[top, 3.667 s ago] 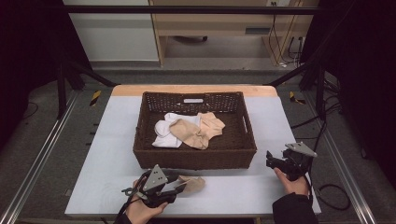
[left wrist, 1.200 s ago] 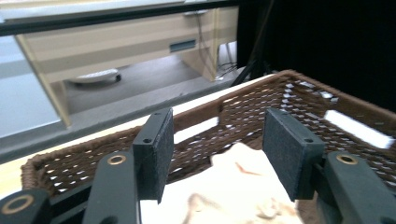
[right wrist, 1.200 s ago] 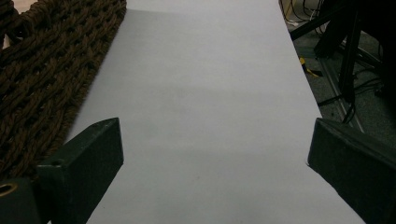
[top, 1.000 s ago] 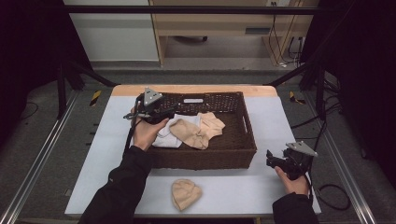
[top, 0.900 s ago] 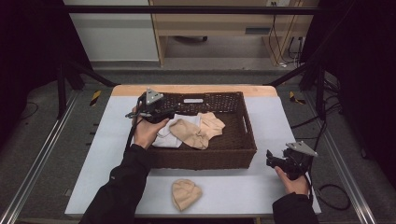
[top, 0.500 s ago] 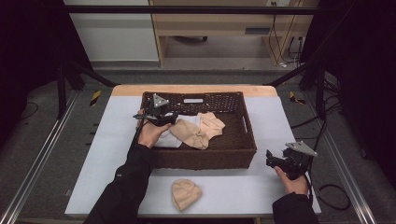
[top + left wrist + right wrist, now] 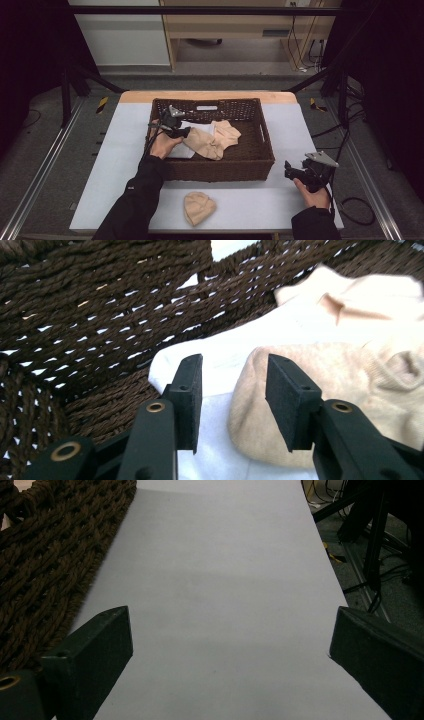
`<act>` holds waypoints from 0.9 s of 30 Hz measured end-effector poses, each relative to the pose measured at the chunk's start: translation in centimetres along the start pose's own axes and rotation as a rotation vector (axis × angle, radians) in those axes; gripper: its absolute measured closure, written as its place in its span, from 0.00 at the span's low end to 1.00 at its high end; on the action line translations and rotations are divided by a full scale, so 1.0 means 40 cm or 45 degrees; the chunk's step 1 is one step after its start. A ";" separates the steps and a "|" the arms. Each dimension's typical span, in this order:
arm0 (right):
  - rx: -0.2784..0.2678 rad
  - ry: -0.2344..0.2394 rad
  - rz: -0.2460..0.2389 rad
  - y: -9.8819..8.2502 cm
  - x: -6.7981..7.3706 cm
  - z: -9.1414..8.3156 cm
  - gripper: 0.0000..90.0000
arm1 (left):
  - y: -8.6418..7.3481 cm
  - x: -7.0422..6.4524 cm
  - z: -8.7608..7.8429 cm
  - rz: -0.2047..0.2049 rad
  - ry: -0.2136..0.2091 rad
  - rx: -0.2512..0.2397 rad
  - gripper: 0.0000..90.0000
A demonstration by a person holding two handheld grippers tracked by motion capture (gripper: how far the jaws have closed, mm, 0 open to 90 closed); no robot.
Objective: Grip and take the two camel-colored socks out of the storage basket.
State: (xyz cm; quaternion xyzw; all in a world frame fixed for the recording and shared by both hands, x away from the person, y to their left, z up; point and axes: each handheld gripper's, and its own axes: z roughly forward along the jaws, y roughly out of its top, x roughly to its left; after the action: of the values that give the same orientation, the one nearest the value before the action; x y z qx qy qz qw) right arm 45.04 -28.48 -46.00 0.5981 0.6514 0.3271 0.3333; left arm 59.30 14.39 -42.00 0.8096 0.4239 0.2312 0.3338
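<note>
- The left gripper (image 7: 186,133) has come down into the basket (image 7: 215,170); its fingers (image 7: 190,385), just closing, straddle the beige sock's (image 7: 350,390) toe without pinching yet, so a pickup looks imminent.
- Another sock (image 7: 199,207) lies on the tabletop (image 7: 125,150).
- The right gripper (image 7: 292,171) rests spread wide.

Left tongs (image 7: 234,395) closing, right tongs (image 7: 227,665) gaping wide
</note>
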 end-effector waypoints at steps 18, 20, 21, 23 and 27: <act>0.002 0.002 -0.002 -0.001 0.001 0.000 0.04 | -0.012 -0.019 0.017 0.066 -0.018 0.200 0.87; 0.003 0.001 -0.002 -0.001 0.000 0.000 0.04 | -0.009 -0.022 0.011 0.062 -0.019 0.198 0.94; 0.007 0.002 0.003 0.000 0.001 -0.001 0.04 | -0.005 -0.024 0.003 0.055 -0.018 0.185 0.95; 0.006 0.000 -0.004 -0.001 0.001 0.000 0.04 | -0.003 -0.027 -0.008 0.041 -0.034 0.151 0.97; 0.008 0.002 0.003 -0.001 0.002 -0.001 0.05 | 0.001 -0.023 -0.036 0.005 -0.070 0.024 0.98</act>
State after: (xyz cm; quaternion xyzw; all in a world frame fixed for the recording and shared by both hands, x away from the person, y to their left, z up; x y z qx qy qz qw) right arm 44.99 -28.41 -46.00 0.5995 0.6519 0.3258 0.3307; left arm 57.90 14.08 -41.09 0.8195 0.4151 0.2057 0.3372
